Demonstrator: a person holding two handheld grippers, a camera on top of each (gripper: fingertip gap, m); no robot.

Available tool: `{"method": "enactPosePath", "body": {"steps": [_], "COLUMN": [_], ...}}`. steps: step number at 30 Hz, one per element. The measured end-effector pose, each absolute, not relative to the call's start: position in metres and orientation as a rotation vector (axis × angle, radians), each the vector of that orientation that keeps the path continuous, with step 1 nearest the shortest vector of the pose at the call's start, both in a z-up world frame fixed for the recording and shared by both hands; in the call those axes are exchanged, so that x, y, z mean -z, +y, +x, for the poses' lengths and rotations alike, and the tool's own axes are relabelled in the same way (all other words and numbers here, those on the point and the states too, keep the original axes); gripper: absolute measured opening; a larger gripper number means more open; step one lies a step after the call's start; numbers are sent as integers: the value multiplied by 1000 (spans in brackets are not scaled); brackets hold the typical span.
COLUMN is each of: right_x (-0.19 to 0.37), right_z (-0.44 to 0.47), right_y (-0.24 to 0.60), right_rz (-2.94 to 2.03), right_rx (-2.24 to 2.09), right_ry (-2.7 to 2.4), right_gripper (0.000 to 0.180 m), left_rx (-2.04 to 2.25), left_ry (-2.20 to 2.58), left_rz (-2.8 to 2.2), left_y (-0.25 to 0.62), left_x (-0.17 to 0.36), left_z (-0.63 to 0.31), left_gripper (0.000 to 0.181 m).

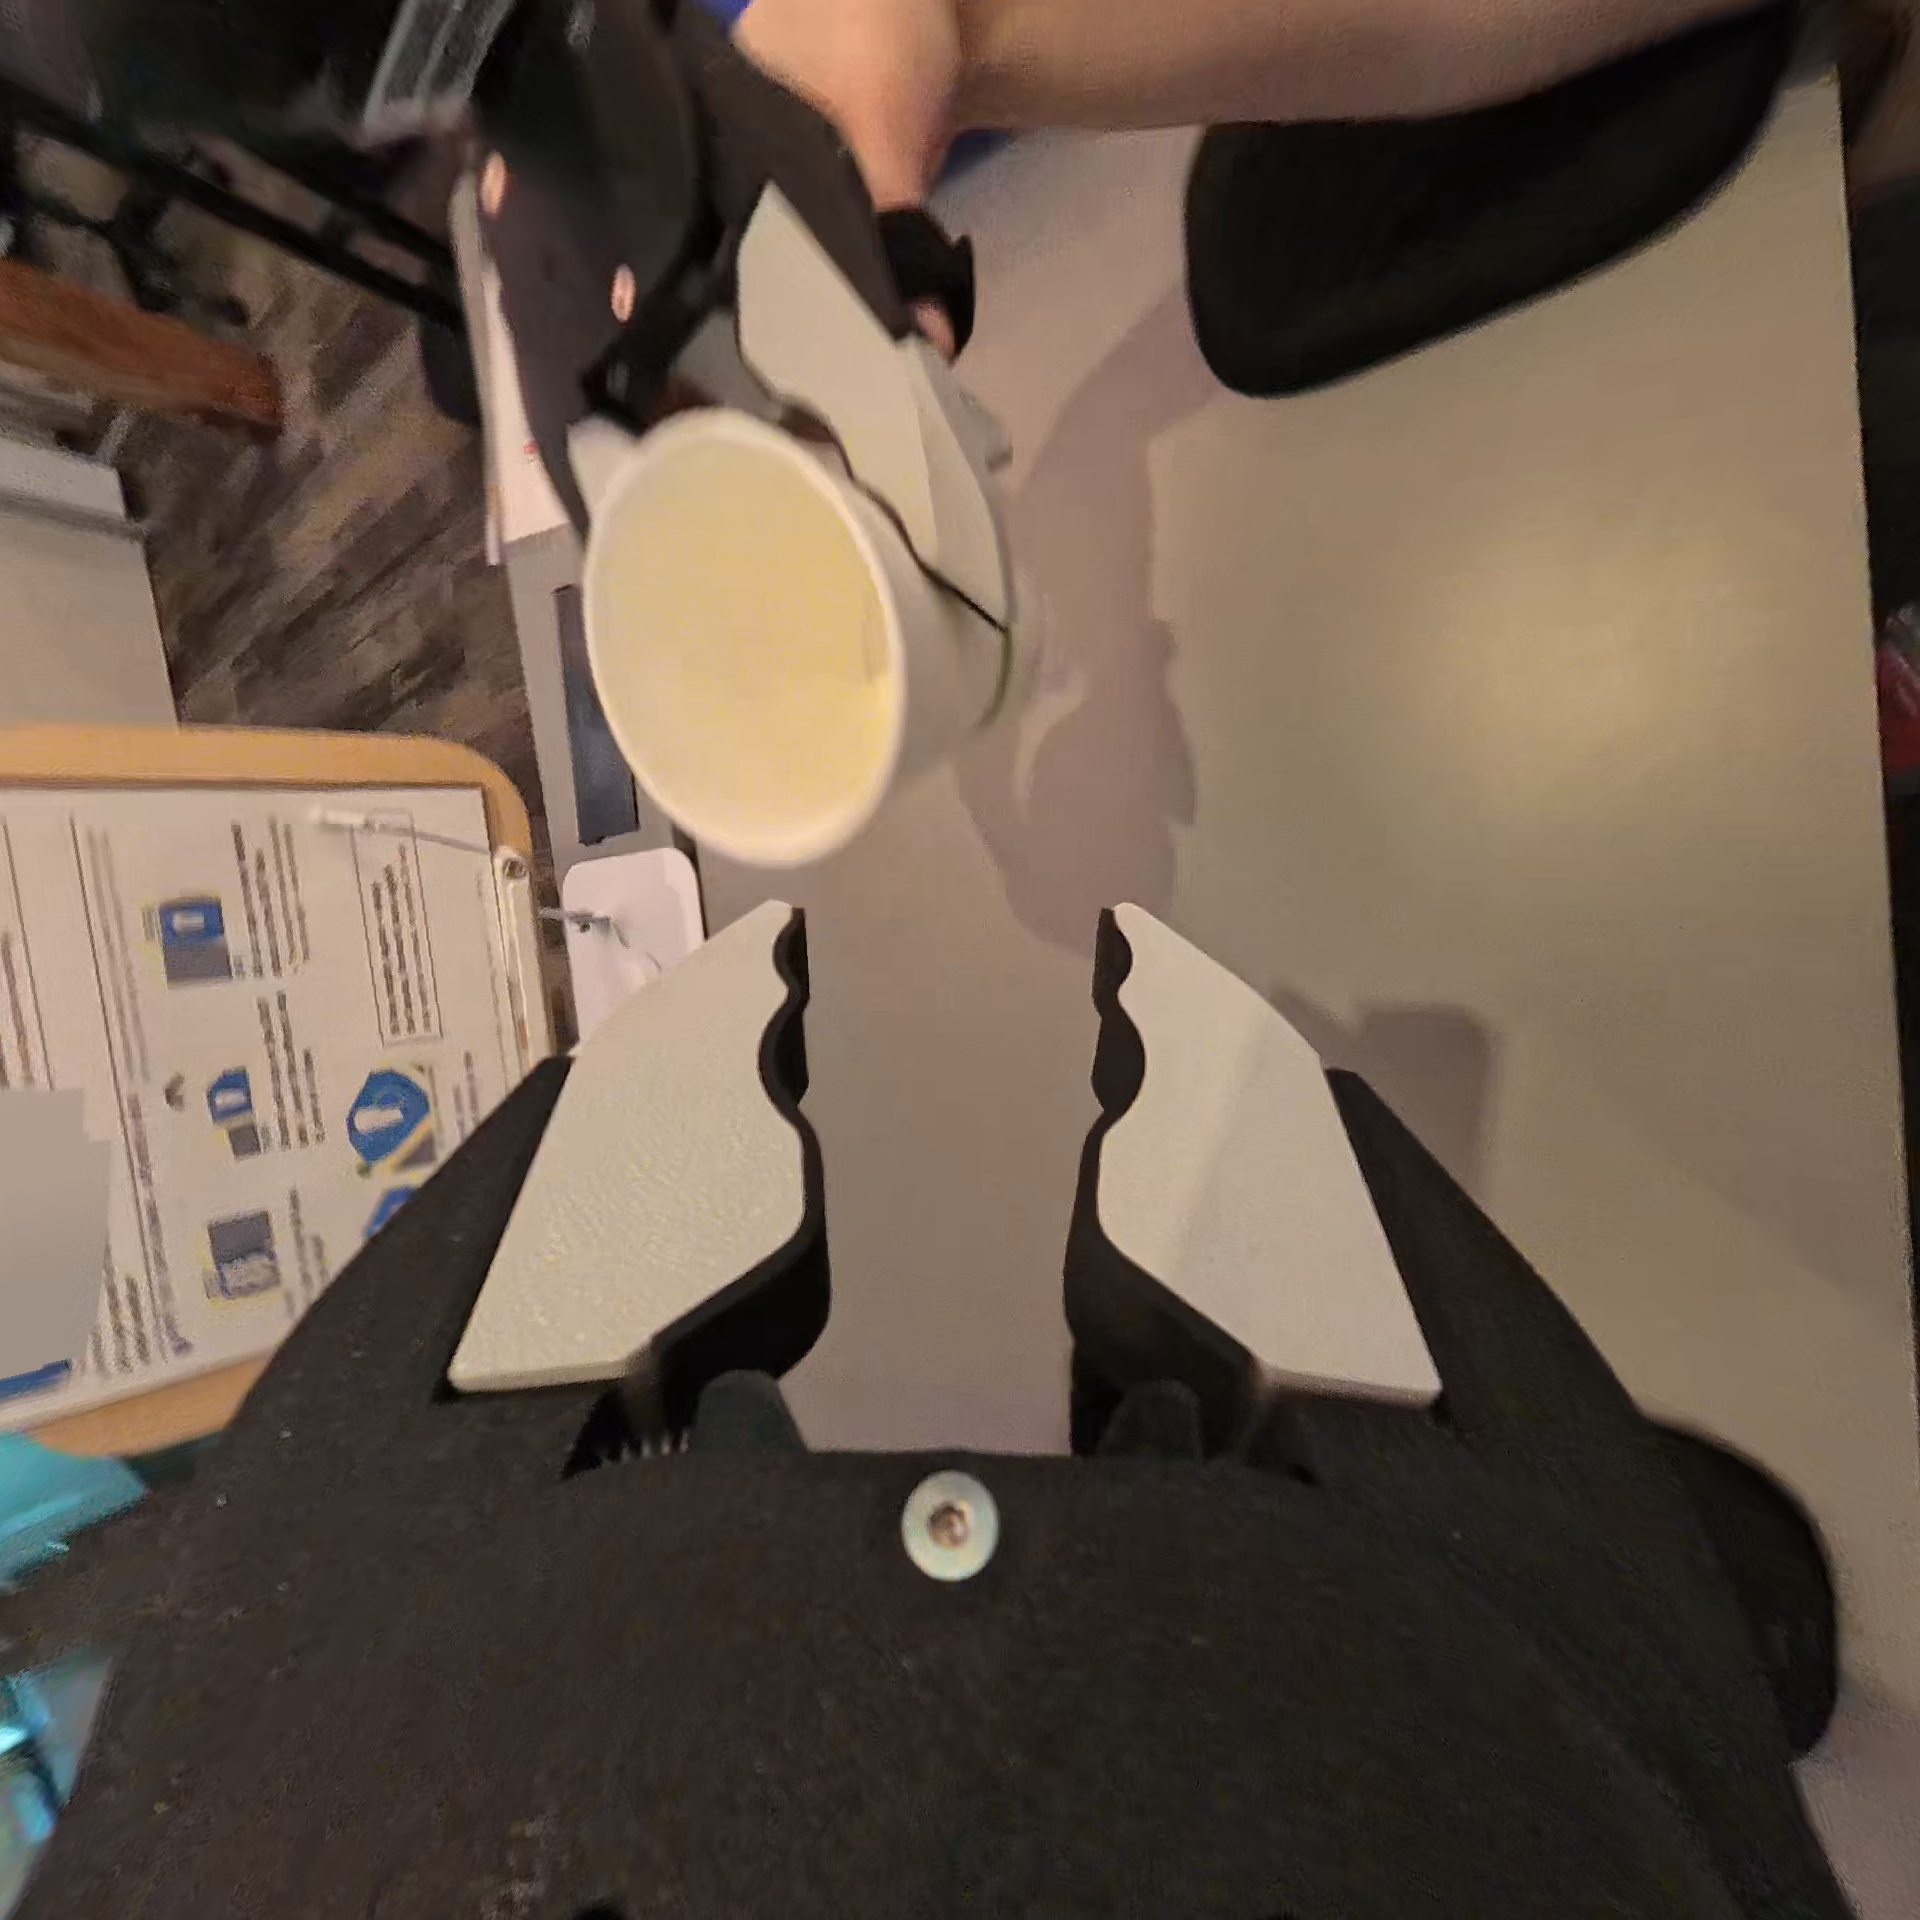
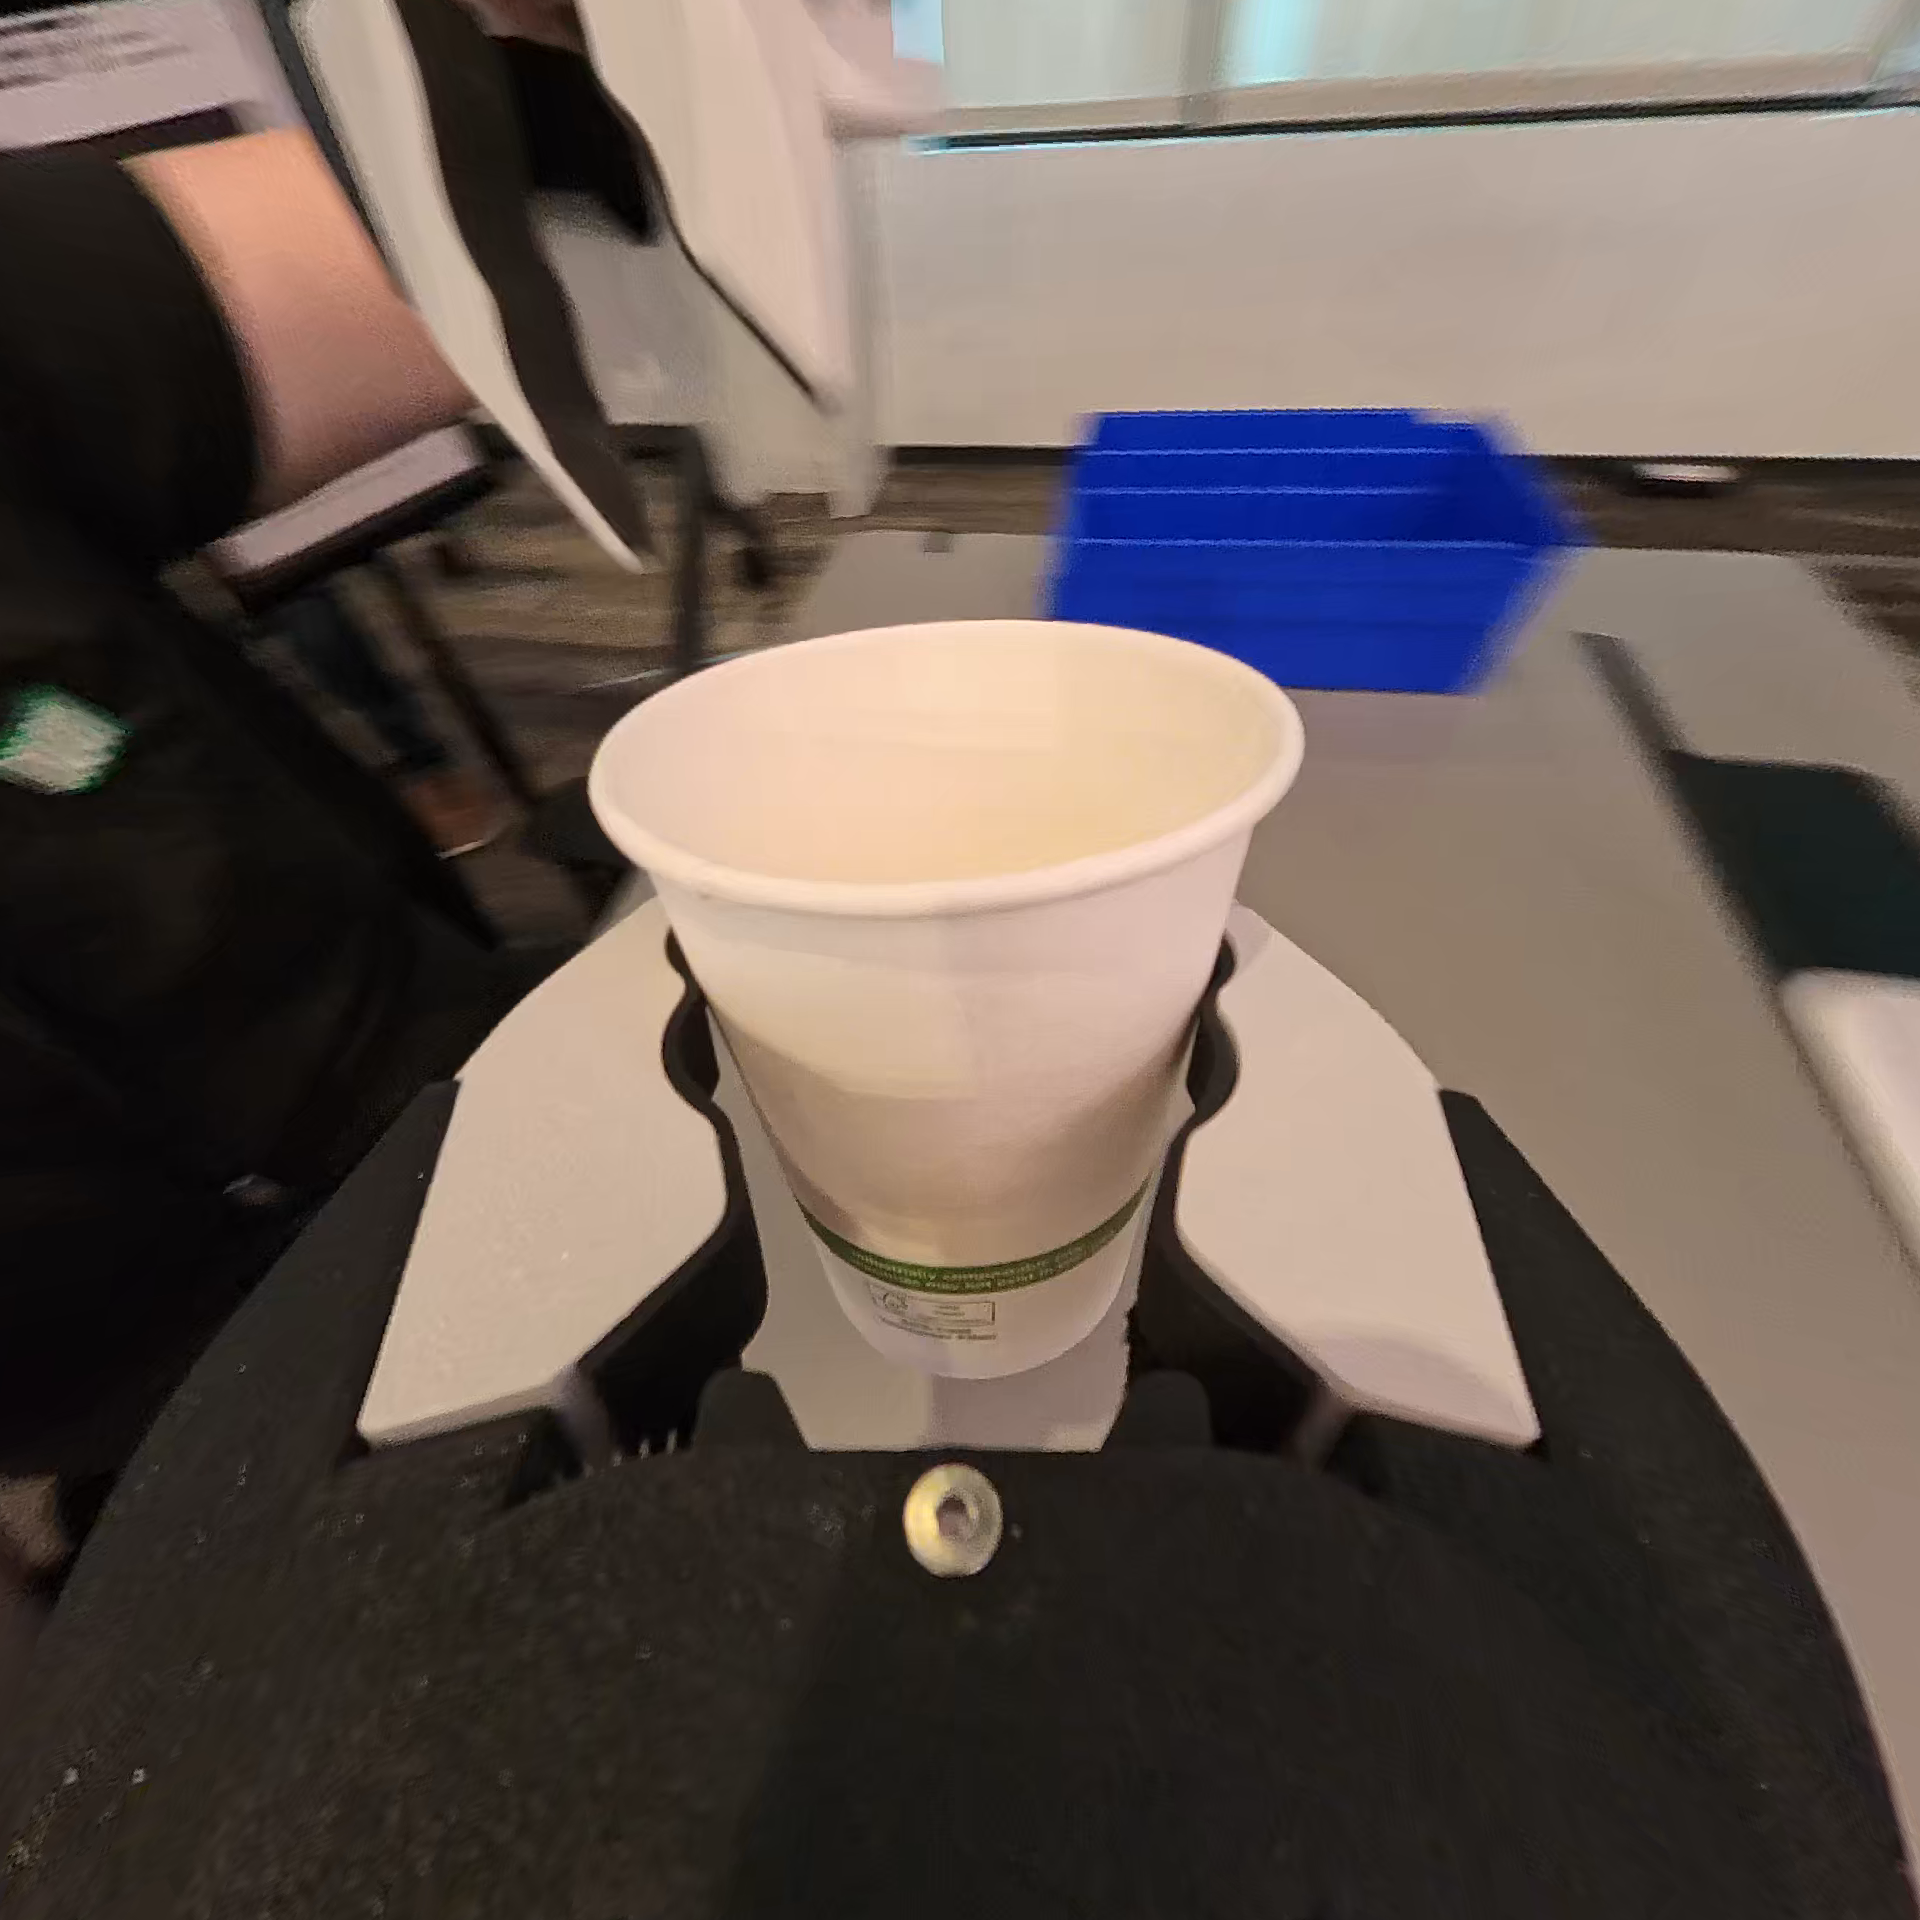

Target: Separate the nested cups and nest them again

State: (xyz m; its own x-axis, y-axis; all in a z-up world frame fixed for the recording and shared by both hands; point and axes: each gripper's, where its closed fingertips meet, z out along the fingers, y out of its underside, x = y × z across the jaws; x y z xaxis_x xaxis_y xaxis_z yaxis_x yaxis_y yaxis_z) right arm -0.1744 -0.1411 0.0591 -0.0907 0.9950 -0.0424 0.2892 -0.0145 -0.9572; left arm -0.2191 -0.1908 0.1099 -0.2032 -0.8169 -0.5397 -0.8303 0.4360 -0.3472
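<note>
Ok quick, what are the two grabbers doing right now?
Left gripper: open, holding nothing.
Right gripper: closed around the white paper cup.

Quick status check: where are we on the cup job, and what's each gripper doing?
Done: cannot confirm; only one white paper cup shows, so any separation or re-nesting is unclear. In hand: the right gripper is shut on it, held above the grey table. The left gripper is open and empty. Left: unclear while no second cup is visible.
</note>
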Motion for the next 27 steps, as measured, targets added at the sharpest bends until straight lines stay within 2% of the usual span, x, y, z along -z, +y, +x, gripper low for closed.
{"method": "enactPosePath", "body": {"steps": [3, 7, 10, 12, 16, 25, 27], "right_x": [-83, -137, -127, -104, -73, -41, -35], "right_z": [-106, 64, 200, 245, 284, 277, 279], "right_y": [-92, -40, -40, -45, -45, -30, -39], "right_rz": [-1479, -1410, -1385, -1400, -1421, -1608, -1699], "right_rx": [-927, -486, -105, -63, -70, -16, 16], "right_ry": [-1203, -551, -169, -61, 70, 8, -15], "right_gripper": [89, 90, 90, 90, 90, 91, 97], "left_rx": [77, 342, 431, 455, 424, 382, 346], "left_ry": [1808, 1529, 1402, 1374, 1407, 1382, 1337], "left_rz": [-1520, -1692, -1739, -1751, -1776, -1804, -1832], "left_y": [-177, -176, -177, -179, -185, -190, -184], "left_x": [-119, -109, -97, -91, -78, -77, -79], "left_z": [-236, -252, -257, -258, -257, -265, -275], "left_gripper": [52, 42, 43, 42, 42, 40, 40]}}
